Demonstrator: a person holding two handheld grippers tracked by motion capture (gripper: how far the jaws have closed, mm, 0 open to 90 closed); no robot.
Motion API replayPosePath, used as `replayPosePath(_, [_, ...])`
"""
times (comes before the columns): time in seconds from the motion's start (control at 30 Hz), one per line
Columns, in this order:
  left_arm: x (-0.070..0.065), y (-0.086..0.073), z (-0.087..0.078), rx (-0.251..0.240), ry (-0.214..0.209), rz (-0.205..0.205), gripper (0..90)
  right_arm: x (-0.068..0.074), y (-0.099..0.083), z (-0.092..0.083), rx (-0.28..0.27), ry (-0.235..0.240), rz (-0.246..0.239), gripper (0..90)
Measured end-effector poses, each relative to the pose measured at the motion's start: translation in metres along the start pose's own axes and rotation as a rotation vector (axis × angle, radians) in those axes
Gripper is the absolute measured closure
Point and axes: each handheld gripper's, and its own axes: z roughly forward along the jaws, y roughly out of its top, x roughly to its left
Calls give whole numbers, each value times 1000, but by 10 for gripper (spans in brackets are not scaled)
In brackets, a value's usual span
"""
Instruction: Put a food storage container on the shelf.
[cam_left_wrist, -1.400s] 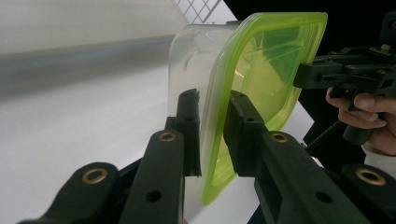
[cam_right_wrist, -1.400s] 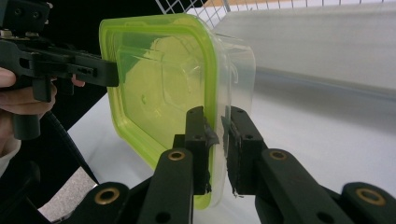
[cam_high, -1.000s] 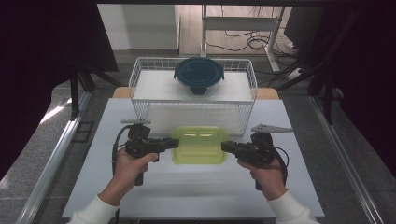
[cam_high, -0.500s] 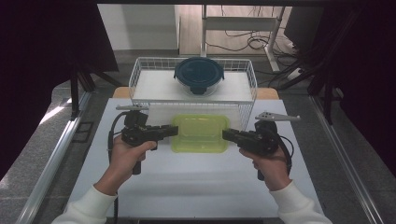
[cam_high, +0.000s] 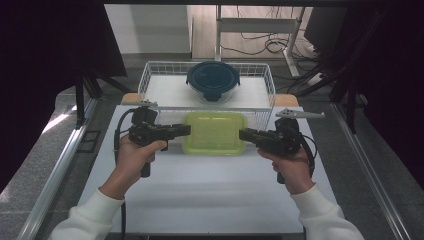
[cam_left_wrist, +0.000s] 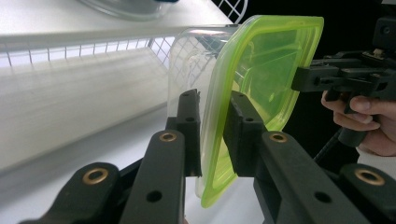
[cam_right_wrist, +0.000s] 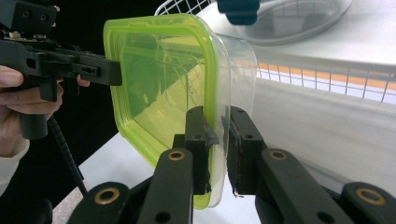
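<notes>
left tool (cam_high: 187, 130): clamped on left rim of green-lidded container (cam_high: 215, 132) | right tool (cam_high: 242, 134): clamped on its right rim | container near wire basket (cam_high: 150, 75) on table (cam_high: 200, 190)

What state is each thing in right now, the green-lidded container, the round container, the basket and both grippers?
Green-lidded container: lid on, held at both ends near the basket's front.
Round container: dark lid on, sitting in the basket.
Wire basket: upright, holding the round container.
Left gripper: shut on the container's rim.
Right gripper: shut on the opposite rim.
</notes>
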Motion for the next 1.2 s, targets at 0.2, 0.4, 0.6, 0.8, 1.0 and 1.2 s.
replayPosePath(0.2, [-2, 16, -3, -6, 9, 16, 775, -2, 14, 0, -6, 5, -2, 789])
replayPosePath(0.4, [-1, 30, -4, -9, 19, 26, 777, -5, 29, 2, -9, 10, 1, 790])
replayPosePath(0.6, [1, 44, -6, -24, 21, 25, 777, -7, 45, 4, -10, 10, -4, 790])
replayPosePath(0.8, [5, 60, -8, -35, 29, 30, 778, -8, 64, 7, -11, 11, -13, 791])
replayPosePath(1.0, [8, 78, -9, -42, 25, 27, 782, -12, 80, 10, -12, 17, -3, 791])
replayPosePath(1.2, [8, 100, -10, -43, 37, 43, 783, -15, 100, 11, -21, 13, -5, 791])
